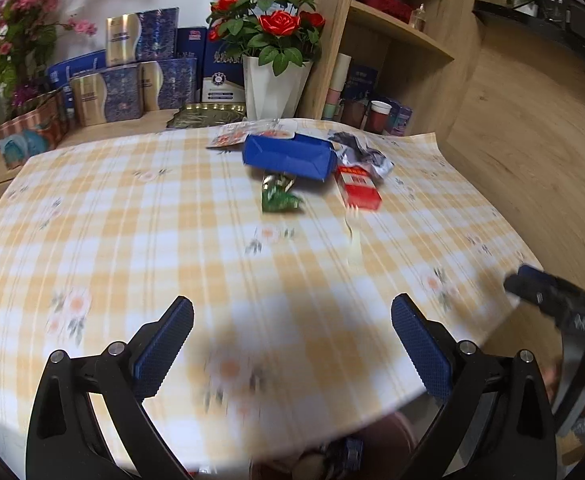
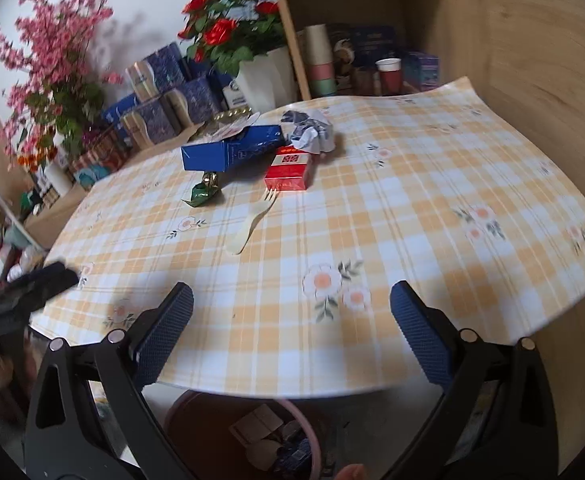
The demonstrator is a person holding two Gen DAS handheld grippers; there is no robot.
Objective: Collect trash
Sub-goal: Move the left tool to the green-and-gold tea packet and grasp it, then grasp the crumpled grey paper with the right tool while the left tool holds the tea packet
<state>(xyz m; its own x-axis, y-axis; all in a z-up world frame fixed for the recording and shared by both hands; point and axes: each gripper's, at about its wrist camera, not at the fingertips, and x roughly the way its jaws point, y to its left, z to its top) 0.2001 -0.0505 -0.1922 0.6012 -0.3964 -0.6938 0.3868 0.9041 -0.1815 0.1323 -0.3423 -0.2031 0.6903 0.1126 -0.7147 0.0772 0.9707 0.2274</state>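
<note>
Trash lies at the far side of the checked tablecloth (image 2: 432, 200): a blue box (image 2: 232, 150) (image 1: 288, 155), a red pack (image 2: 290, 168) (image 1: 358, 188), a crumpled wrapper (image 2: 310, 130) (image 1: 366, 152), a green candy wrapper (image 2: 204, 194) (image 1: 278, 196) and a pale plastic fork (image 2: 252, 222) (image 1: 352, 240). My left gripper (image 1: 292, 344) is open and empty over the near table edge. My right gripper (image 2: 292, 328) is open and empty, also at the near edge. A dark red bin (image 2: 312, 432) with trash inside stands below the table edge.
A white vase of red roses (image 1: 272, 80), blue and gold boxes (image 1: 132, 80) and pink flowers (image 2: 52, 72) stand behind the table. A wooden shelf (image 1: 404, 32) with cups rises at the back right. The other gripper shows at the right edge of the left wrist view (image 1: 564, 308).
</note>
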